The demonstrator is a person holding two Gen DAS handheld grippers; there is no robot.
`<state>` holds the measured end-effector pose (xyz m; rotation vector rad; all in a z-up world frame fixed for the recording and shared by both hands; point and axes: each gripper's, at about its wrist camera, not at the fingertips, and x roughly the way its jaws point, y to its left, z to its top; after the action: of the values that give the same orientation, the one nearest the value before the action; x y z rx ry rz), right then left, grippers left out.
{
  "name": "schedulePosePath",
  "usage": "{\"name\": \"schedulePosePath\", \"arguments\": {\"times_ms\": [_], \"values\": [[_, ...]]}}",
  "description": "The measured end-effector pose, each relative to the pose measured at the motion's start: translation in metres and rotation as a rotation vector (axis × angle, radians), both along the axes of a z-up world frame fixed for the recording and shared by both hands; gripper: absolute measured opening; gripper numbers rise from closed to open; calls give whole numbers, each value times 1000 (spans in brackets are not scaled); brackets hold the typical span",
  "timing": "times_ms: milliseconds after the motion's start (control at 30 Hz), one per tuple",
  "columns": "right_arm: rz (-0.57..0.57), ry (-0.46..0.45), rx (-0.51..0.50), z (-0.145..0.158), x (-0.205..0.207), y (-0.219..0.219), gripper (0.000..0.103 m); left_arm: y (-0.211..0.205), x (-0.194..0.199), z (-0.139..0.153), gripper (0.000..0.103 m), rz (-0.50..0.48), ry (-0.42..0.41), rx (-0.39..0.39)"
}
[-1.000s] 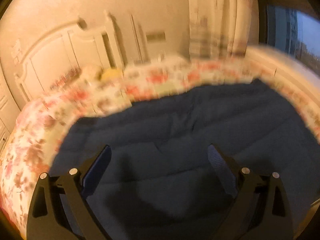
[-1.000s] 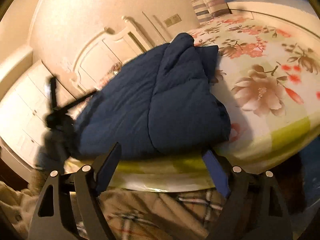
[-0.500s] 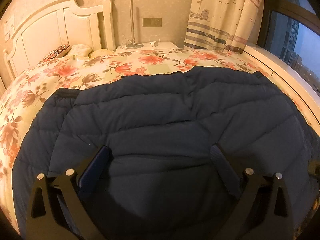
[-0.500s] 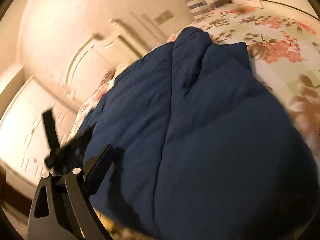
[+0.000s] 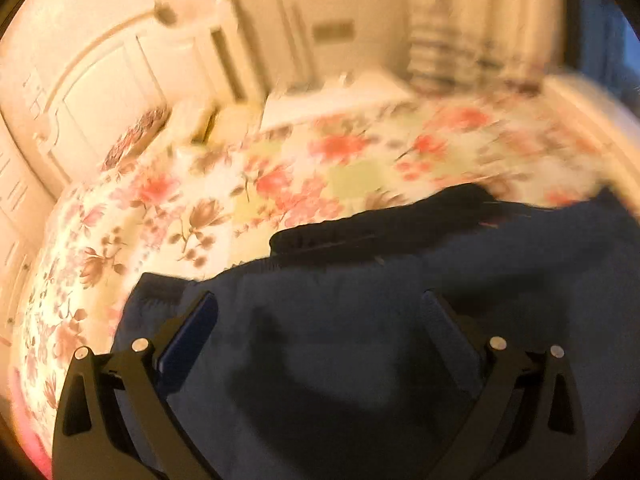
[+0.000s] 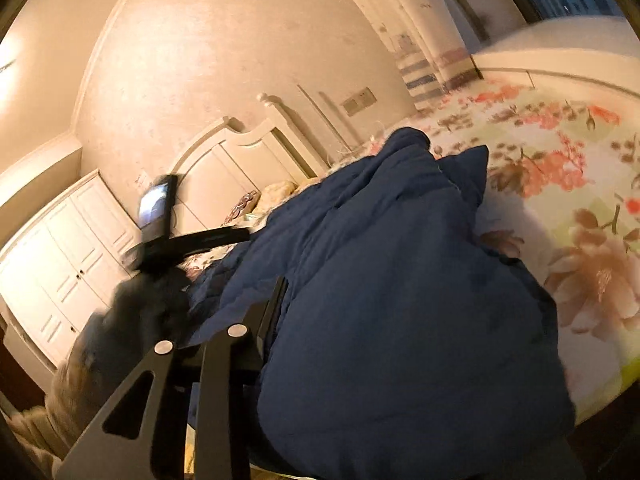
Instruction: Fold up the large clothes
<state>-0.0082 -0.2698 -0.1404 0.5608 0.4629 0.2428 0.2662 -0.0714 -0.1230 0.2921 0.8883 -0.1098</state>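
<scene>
A dark blue padded jacket (image 6: 400, 300) lies heaped on a bed with a floral sheet (image 6: 560, 184), filling the centre and lower right of the right wrist view. The right gripper (image 6: 280, 320) enters from the lower left; its jaws are closing, and jacket fabric bulges between them, hiding the right-hand finger, so the grip appears to be on the jacket edge, though the pads' contact is covered. In the blurred left wrist view, the left gripper (image 5: 320, 328) sits low in the frame with its fingers (image 5: 192, 328) spread wide, released and holding nothing, above the jacket that fills the lower half. A white headboard (image 5: 120, 92) stands upper left.
</scene>
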Motion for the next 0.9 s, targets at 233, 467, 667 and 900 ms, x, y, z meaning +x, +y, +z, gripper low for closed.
{"name": "schedulePosePath", "arguments": {"times_ms": [233,467,667,900], "values": [[14,5,-28,6,4,5,39,7,-17,9,98,-48,-23,-61],[19,-29,-80,22,9,13,39,42,-166,6,100,-227,-86,-115],[36,-64,-209,46,12,41,39,69,-219,-32,100,-211,-138,-190],[61,-116,-346,77,23,79,39,83,-229,-32,100,-231,-119,-206]]}}
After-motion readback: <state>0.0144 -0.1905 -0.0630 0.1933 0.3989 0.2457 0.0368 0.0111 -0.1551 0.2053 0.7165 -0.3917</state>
